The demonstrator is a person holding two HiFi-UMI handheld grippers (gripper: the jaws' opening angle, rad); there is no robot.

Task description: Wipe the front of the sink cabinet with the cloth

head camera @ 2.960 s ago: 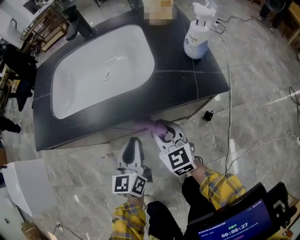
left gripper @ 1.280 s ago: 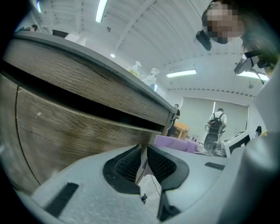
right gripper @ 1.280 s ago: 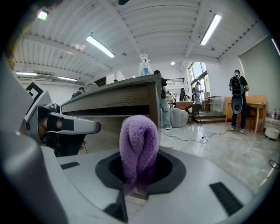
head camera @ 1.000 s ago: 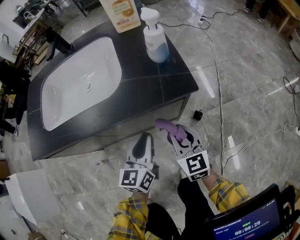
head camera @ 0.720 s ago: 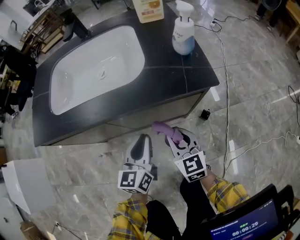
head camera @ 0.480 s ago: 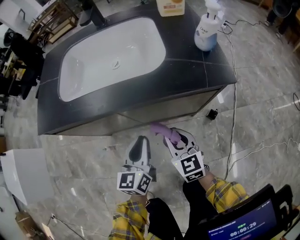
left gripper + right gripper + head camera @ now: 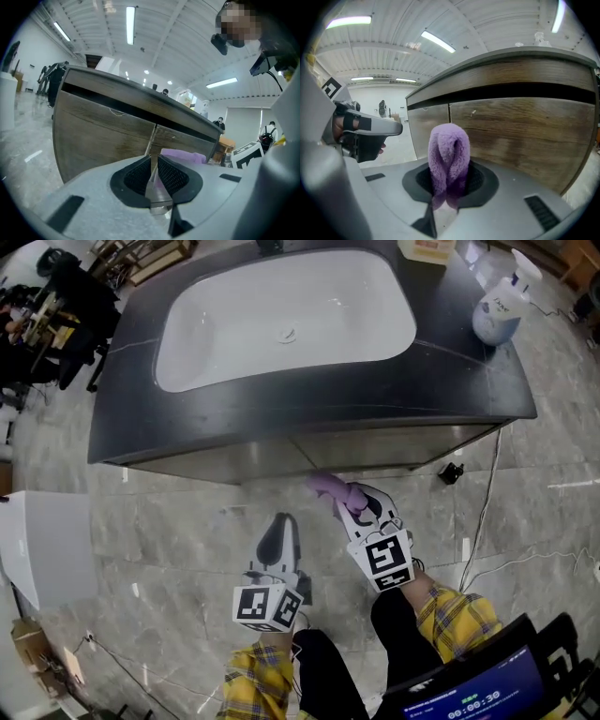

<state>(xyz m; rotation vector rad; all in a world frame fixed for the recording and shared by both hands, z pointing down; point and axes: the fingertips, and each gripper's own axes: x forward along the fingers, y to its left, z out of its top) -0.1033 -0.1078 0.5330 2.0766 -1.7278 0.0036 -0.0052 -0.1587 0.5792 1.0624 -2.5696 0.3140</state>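
Grey marble floor (image 7: 169, 540). Pump bottle (image 7: 497, 315), white w/ blue liquid, upright at top R. Carton (image 7: 429, 249) cut off by top edge. Small black plug (image 7: 451, 472) on floor, white cable (image 7: 485, 507) running past it. White panel (image 7: 42, 545) at L. Dark screen (image 7: 469, 699) w/ timer digits btm R. Strip lights (image 7: 130, 18) overhead.

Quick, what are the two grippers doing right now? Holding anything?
Left gripper: shut, holding nothing.
Right gripper: shut on the fluffy purple cloth.
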